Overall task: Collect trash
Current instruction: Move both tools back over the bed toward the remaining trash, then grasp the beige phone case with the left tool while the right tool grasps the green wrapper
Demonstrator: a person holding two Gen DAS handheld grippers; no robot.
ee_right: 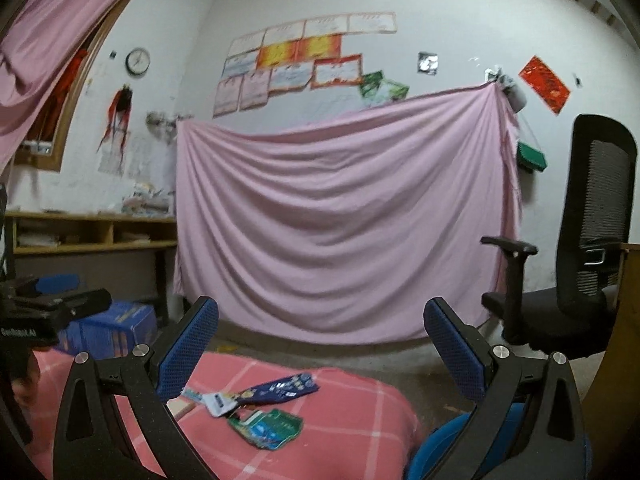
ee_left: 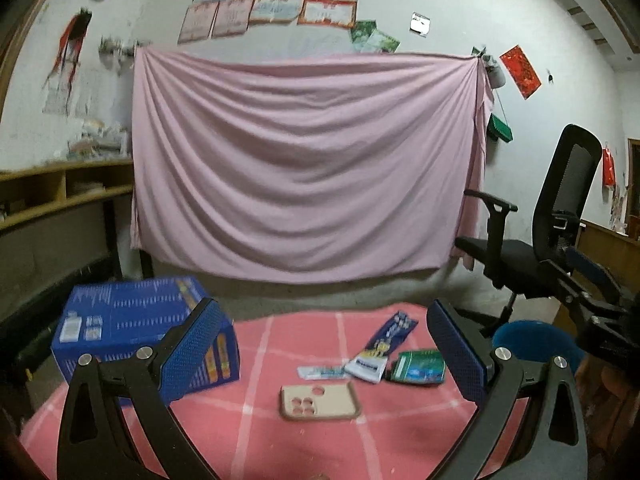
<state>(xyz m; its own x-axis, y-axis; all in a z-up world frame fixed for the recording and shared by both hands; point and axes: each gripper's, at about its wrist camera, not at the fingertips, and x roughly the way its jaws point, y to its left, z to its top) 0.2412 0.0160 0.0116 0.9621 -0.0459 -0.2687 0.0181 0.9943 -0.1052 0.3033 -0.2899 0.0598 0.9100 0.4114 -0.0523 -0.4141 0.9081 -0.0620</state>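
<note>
On the pink checked cloth (ee_left: 256, 432) lie a long dark-blue snack wrapper (ee_left: 382, 346), a crumpled green packet (ee_left: 420, 367), a small pale flat wrapper (ee_left: 322, 372) and a beige phone case (ee_left: 318, 400). My left gripper (ee_left: 320, 344) hovers open above them, nothing between its fingers. The right wrist view shows the blue wrapper (ee_right: 276, 390) and green packet (ee_right: 266, 428) below and between the open fingers of my right gripper (ee_right: 320, 340). A blue round bin (ee_left: 532, 340) sits at the cloth's right edge, also low in the right wrist view as the bin (ee_right: 444, 448).
A blue printed cardboard box (ee_left: 132, 320) stands at the cloth's left. A black office chair (ee_left: 552, 232) is on the right. A pink sheet (ee_left: 304, 168) hangs on the back wall; wooden shelves (ee_left: 52, 192) run along the left.
</note>
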